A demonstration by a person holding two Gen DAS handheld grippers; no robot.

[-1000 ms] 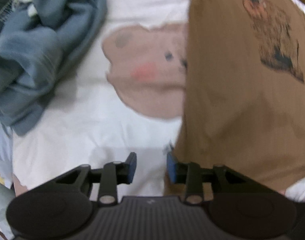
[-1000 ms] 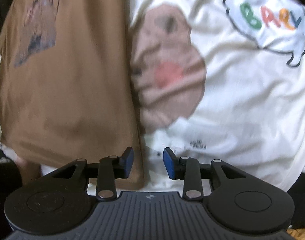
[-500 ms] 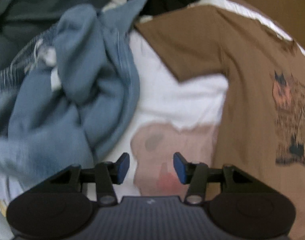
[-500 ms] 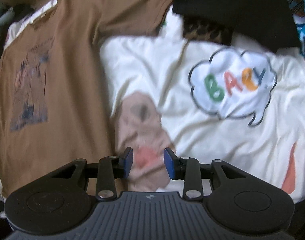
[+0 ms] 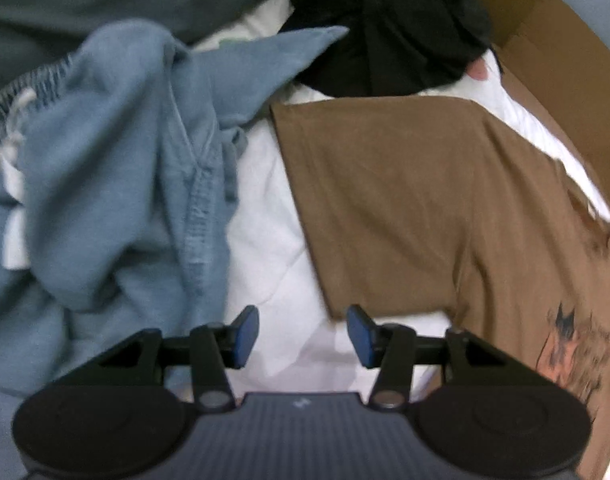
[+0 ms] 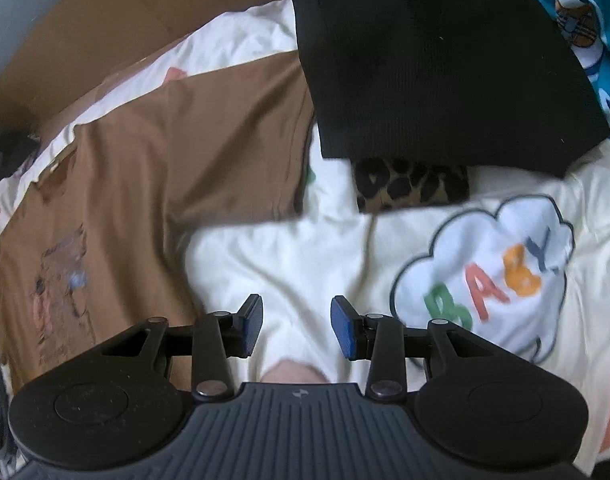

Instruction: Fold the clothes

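A brown T-shirt [image 5: 425,208] with a dark chest print lies flat on a white printed sheet [image 5: 265,240]. Its left sleeve spreads toward the top of the left wrist view. My left gripper [image 5: 303,336] is open just below that sleeve's hem, over the sheet, holding nothing. In the right wrist view the same brown T-shirt [image 6: 145,184] lies at the left, its other sleeve reaching toward a black garment. My right gripper [image 6: 297,330] is open over the white sheet [image 6: 305,264], right of the shirt's side, with nothing between its fingers.
A crumpled blue sweatshirt [image 5: 105,184] lies left of the shirt, a black garment [image 5: 389,40] beyond it. A black knit piece [image 6: 437,64] covers a leopard-print cloth [image 6: 409,188]. A cardboard box [image 6: 125,28] stands behind. A "BABY" cloud print [image 6: 485,280] marks the sheet.
Both grippers have moved from near the shirt's hem up along its sides to the sleeves. The jaws of each now stand wider apart. The shirt itself has not moved.
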